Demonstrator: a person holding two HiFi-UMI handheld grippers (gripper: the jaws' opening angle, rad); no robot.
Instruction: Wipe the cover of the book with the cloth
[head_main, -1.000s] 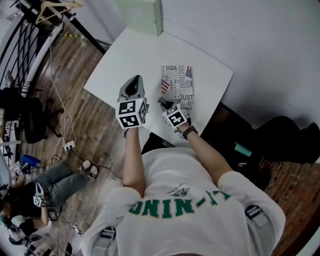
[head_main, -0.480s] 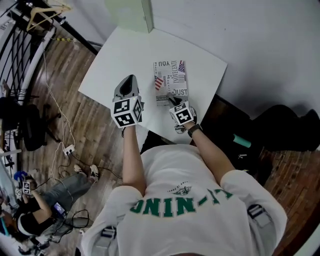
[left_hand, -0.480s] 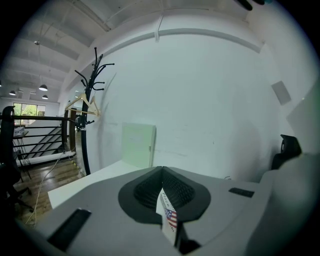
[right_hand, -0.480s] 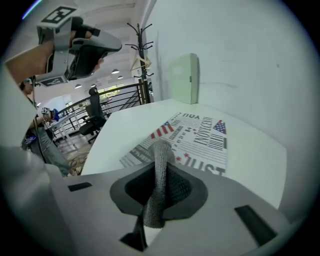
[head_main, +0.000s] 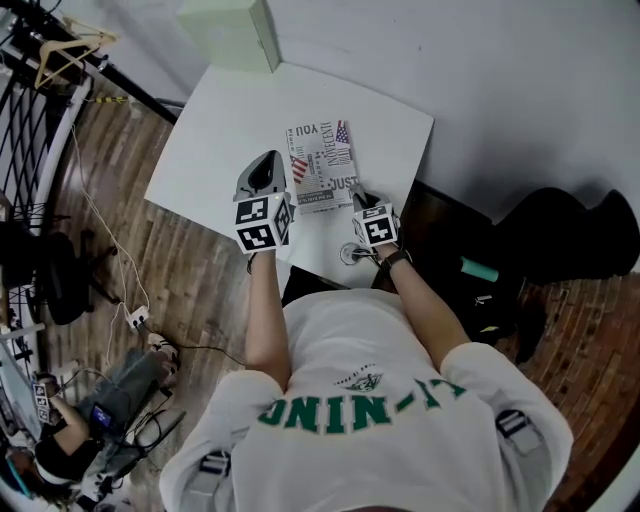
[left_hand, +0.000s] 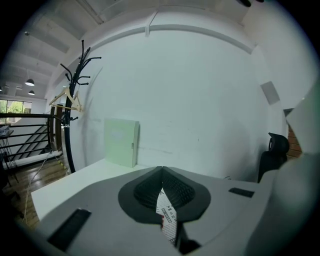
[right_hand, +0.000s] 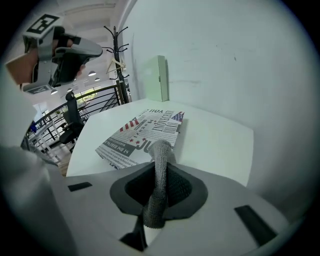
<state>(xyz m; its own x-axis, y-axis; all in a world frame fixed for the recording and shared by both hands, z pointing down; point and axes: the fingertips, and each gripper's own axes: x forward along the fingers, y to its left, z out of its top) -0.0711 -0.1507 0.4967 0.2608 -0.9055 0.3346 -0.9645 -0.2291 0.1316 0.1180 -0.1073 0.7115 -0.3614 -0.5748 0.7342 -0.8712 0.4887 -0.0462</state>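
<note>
The right hand-held gripper (head_main: 360, 197), clamped on the grey cloth (right_hand: 159, 175), has drawn back across the book (head_main: 320, 168), from the cover's near half to its near right corner, close to the near edge of the tabletop (head_main: 220, 130). The left hand-held gripper (head_main: 268, 158) now sits closer to the book's left edge.

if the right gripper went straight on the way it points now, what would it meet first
Probably the book, whose near edge lies just ahead of the cloth pinched in the right gripper; it may skim over it toward the table.
</note>
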